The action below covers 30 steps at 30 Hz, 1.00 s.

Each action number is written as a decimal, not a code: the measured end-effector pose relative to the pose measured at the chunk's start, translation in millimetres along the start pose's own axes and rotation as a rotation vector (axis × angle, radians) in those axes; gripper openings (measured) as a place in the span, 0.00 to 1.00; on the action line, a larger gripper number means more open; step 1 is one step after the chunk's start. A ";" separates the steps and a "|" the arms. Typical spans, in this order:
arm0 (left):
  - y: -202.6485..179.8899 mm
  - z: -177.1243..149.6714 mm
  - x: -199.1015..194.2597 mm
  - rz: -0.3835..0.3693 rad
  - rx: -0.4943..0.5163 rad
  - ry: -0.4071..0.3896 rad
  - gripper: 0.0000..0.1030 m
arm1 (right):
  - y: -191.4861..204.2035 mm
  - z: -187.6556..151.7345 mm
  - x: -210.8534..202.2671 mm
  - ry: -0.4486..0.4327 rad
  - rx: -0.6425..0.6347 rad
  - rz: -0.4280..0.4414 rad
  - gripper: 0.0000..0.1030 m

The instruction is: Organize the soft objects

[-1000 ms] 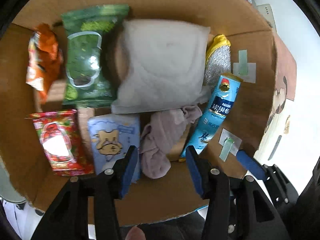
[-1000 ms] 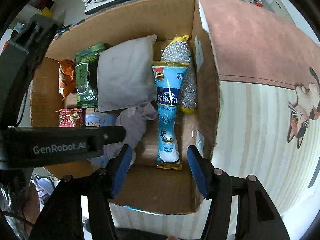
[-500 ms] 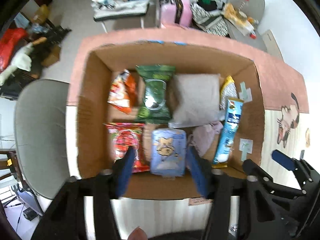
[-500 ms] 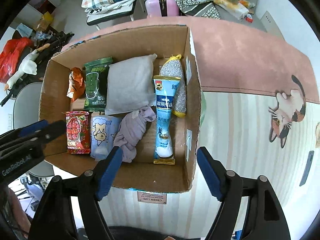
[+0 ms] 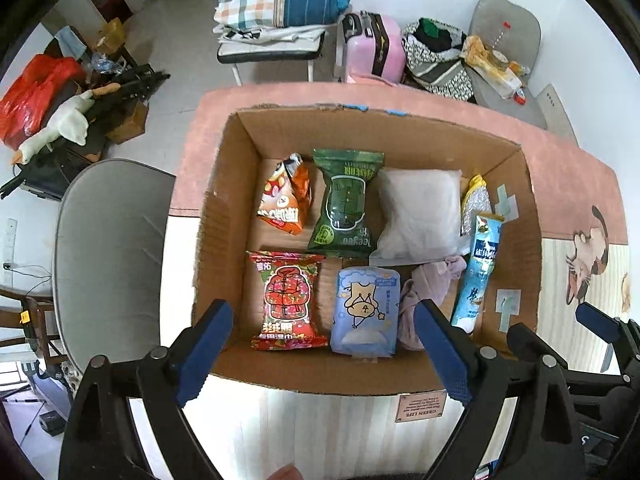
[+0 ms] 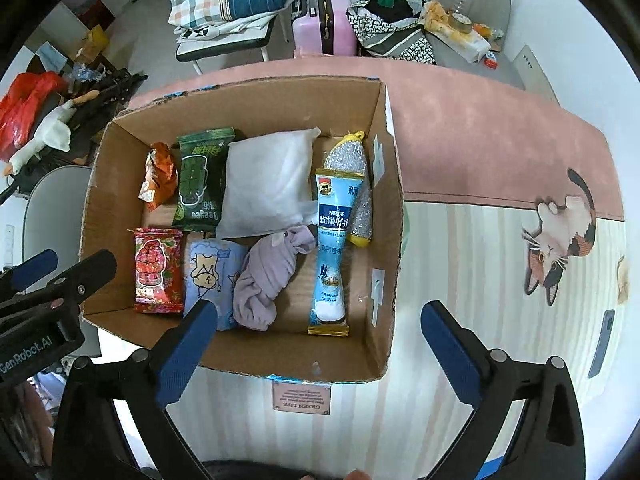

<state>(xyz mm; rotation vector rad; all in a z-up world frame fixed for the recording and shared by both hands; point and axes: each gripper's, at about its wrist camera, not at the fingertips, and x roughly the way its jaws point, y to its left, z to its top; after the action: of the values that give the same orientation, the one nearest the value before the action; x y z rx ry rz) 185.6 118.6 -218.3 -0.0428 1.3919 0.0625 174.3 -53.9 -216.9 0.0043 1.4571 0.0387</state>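
Observation:
An open cardboard box (image 5: pixel 224 216) (image 6: pixel 384 240) holds soft objects: an orange snack bag (image 5: pixel 284 196), a green pack (image 5: pixel 346 204), a white pillow (image 5: pixel 420 212) (image 6: pixel 268 184), a red pack (image 5: pixel 288 300), a blue tissue pack (image 5: pixel 366 312), a crumpled mauve cloth (image 5: pixel 424 292) (image 6: pixel 268 276), a blue Nestle pouch (image 5: pixel 478 276) (image 6: pixel 332 252) and a silver scrubber (image 6: pixel 352 168). My left gripper (image 5: pixel 324 356) is open and empty, high above the box's near edge. My right gripper (image 6: pixel 316 348) is open and empty, also above the near edge.
The box sits on a table with a pink and striped cat-print mat (image 6: pixel 500 240). A grey chair (image 5: pixel 108 260) stands to the left. Beyond the table are a pink suitcase (image 5: pixel 372 48), a chair with folded bedding (image 5: pixel 276 8) and floor clutter.
Both grippers have risen well up and back from inside the box, and their jaws have opened wider. The objects in the box have not moved.

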 end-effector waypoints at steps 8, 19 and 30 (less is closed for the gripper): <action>-0.3 -24.3 -70.2 0.015 0.008 -0.120 0.90 | -2.9 -22.2 -68.8 -0.112 -0.018 0.007 1.00; 8.2 -69.9 -185.0 -0.003 0.011 -0.279 0.90 | -1.6 -88.0 -206.0 -0.325 -0.056 0.009 1.00; 7.8 -107.1 -247.1 -0.016 0.018 -0.374 0.90 | -1.2 -125.9 -272.7 -0.412 -0.059 0.014 1.00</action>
<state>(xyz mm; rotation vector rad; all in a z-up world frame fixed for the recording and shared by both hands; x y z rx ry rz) 36.2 114.5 5.9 -0.0253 1.0181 0.0423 18.5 -65.5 39.7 -0.0249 1.0439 0.0873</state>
